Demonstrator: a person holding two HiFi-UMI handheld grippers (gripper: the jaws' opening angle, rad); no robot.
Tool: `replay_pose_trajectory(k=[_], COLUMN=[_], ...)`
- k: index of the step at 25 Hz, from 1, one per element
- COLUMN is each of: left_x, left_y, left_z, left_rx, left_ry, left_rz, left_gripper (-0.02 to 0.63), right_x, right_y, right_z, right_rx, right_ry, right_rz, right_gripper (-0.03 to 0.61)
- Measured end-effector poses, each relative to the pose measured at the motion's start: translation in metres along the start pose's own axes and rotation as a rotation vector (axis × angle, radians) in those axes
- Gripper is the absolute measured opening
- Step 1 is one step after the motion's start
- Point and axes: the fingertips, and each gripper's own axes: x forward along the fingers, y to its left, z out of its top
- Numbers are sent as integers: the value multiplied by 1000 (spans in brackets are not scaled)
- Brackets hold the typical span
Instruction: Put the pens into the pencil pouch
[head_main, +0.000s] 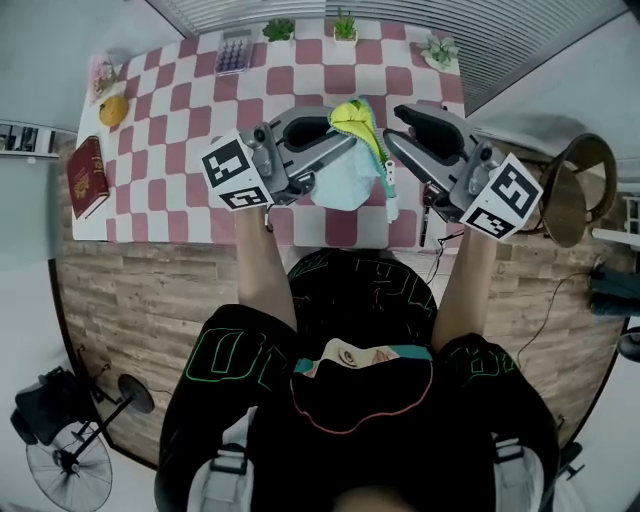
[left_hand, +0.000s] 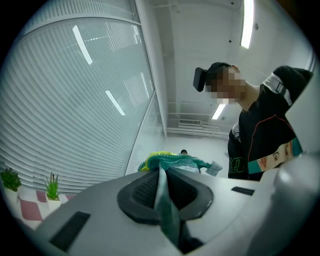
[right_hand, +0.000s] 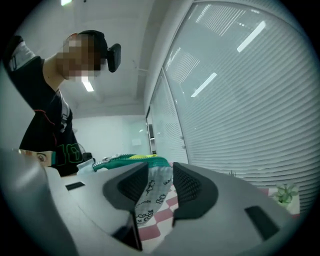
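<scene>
While the left hand-held gripper (left_hand: 163, 179) clamps it, the pouch (head_main: 345, 178) hangs zipper-up.

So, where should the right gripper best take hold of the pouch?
Probably the fabric just under the green zipper edge, from the person's right, level. The pouch hangs above the table, the left gripper pinches its other side, and that fabric stands between the right gripper's open jaws.

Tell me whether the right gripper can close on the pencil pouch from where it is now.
Probably yes. The pencil pouch hangs between the right gripper's open jaws with nothing else in the gap, and the left gripper, shut on its other side, holds it up.
</scene>
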Motion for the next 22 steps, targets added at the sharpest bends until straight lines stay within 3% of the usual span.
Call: replay_pose_trajectory(k=[1,8,15,18,22], left_x=[-1,-11,-23,-24,-26], left_y=[-2,-14,-17,-14,-13], left_z=[-2,-14,-15,-16,-13], left_rx=[-12,-98,-115,-102,-76], left_ry=[6,42,81,98,103], left_rz=[-12,-108,-111,-98,-89], left_gripper=[28,29,28,24,21], right_x=[2,24,42,44,45], right_y=[4,32,46,45,43], right_z=[-3,-16,-22,-22,-20], right_rx=[1,31,-43,-68,-76], right_ry=[22,67,99,111,97], right_rz=[30,233,276,269,254], right_gripper=[153,186,183,155,46])
